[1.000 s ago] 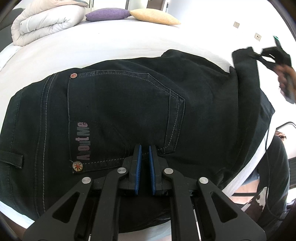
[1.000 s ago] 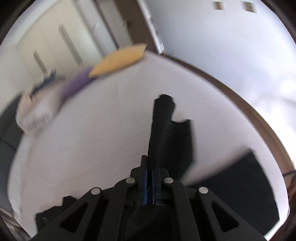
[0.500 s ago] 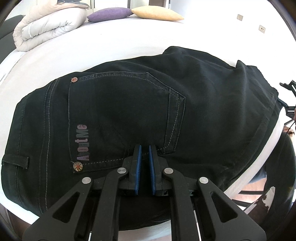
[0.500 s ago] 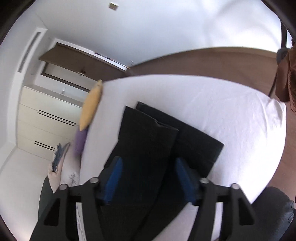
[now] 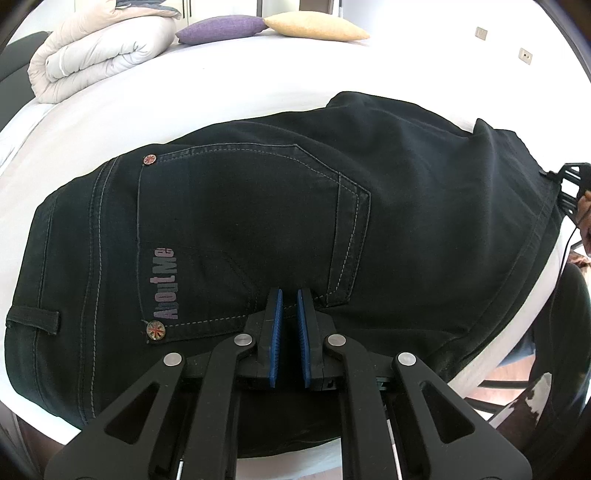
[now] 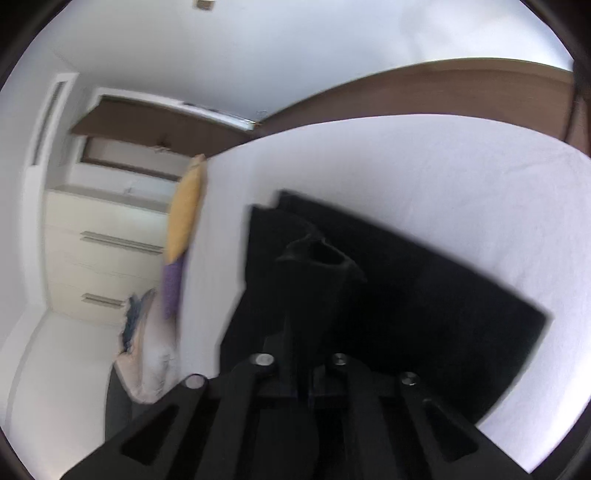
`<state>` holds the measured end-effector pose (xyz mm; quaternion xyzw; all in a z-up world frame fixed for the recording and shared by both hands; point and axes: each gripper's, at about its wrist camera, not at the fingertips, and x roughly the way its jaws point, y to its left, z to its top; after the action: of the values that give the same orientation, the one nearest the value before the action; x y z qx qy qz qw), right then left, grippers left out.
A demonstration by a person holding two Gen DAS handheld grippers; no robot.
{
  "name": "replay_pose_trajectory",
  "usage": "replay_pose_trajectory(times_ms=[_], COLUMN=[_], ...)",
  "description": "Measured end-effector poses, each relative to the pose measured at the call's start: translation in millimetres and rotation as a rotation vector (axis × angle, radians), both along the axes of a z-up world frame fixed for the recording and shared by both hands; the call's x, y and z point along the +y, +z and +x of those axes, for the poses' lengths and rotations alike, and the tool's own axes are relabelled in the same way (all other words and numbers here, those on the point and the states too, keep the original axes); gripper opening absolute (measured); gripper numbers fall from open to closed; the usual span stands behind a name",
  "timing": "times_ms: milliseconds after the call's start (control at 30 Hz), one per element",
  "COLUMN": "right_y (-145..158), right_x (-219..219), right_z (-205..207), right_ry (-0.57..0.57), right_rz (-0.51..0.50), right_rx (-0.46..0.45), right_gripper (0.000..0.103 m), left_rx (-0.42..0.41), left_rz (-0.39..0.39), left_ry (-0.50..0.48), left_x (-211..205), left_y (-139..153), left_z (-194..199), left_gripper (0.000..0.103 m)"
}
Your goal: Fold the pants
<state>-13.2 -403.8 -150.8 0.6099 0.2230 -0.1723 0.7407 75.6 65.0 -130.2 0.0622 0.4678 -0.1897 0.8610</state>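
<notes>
Left wrist view: black pants [image 5: 295, 229] lie flat on the white bed [image 5: 184, 99], seat side up, waistband to the left, legs running right toward the bed's edge. Back pocket [image 5: 243, 236] with pale stitching, two rivets and an "AboutMe" print faces the camera. Belt loop [image 5: 33, 319] at the near left. The left gripper [image 5: 290, 295] rests on the fabric just below the pocket; its blue pads [image 5: 275, 332] stand nearly together with a thin gap, and nothing shows between them. Far side of the bed: rolled duvet [image 5: 96, 55], purple cushion [image 5: 221, 28], yellow cushion [image 5: 317, 30].

Right wrist view, blurred: the pants [image 6: 424, 295] show as two stacked dark layers on the sheet. The right gripper [image 6: 308, 354] is drawn tight on a bunched tuck of the black cloth that stands up between its fingers. Drawer unit [image 6: 103, 258] and brown headboard [image 6: 443, 92] beyond.

Against half a second ago: the right gripper, then spread wide above the folded legs with blue pads showing, now pinches the fabric. A second ago the leg end hung lifted at the right; now it lies over the pants. The left gripper's spot and pad gap are unchanged.
</notes>
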Motion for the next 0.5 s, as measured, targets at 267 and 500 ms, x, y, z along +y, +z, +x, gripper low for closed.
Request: replay_pose_trajectory(times_ms=[267, 500], right_y=[4, 7], right_x=[3, 7], right_z=[-43, -53], right_ry=[-0.059, -0.062], right_rz=[-0.068, -0.091], right_rx=[0.015, 0.026], right_gripper=[0.004, 0.003], left_rx=[0.011, 0.007], left_rz=[-0.016, -0.015], left_ry=[-0.012, -0.01], left_x=[7, 8], left_y=[0, 1], left_z=[3, 3], left_gripper=[0.008, 0.008])
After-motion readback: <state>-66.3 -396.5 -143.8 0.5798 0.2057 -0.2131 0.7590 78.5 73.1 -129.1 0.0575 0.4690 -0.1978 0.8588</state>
